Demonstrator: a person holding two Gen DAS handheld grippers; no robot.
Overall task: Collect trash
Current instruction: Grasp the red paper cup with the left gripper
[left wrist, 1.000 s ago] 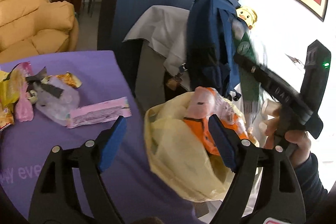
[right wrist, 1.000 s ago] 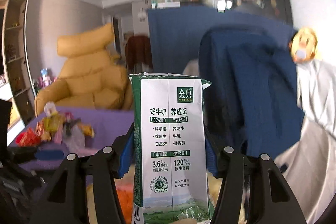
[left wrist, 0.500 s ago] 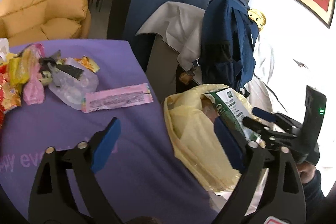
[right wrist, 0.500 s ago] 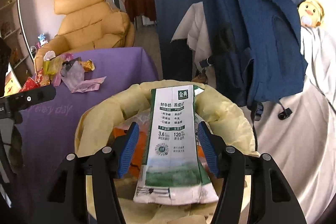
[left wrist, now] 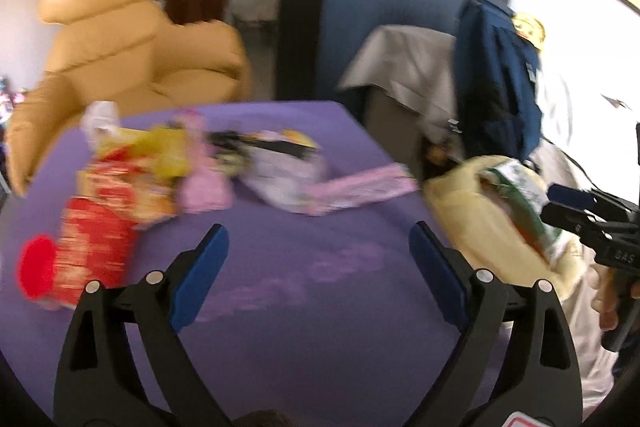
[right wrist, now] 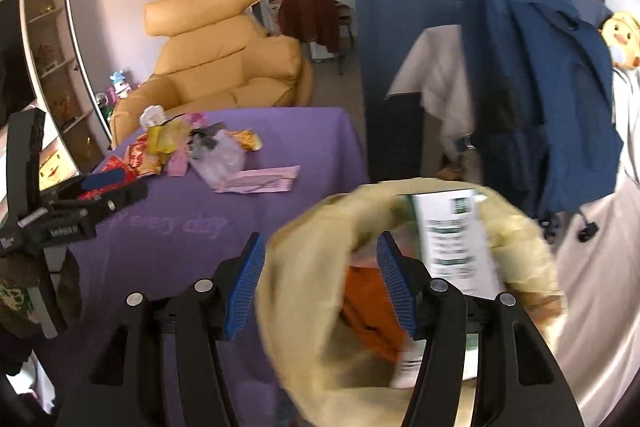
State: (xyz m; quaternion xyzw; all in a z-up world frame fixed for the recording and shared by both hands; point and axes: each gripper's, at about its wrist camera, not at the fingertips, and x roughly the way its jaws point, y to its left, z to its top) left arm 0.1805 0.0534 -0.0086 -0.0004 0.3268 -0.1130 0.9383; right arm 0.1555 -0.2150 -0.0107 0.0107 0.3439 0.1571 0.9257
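Wrappers heaped on the purple tablecloth [left wrist: 320, 327], yellow-lined bin [right wrist: 312, 307] at its edge.
Left gripper [left wrist: 320, 267] gapes empty; wrapper pile [left wrist: 168, 171] at eleven o'clock. Right gripper [right wrist: 320, 287] wide, holding nothing; green-and-white milk carton [right wrist: 456, 243] in bin at one o'clock.

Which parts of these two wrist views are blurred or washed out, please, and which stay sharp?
Left wrist view: the wrapper pile and yellow bag smear with motion, the left gripper stays crisp, and the wall at right is blown out white. Right wrist view: the bag and milk carton blur, while the armchair and purple tablecloth read sharply.
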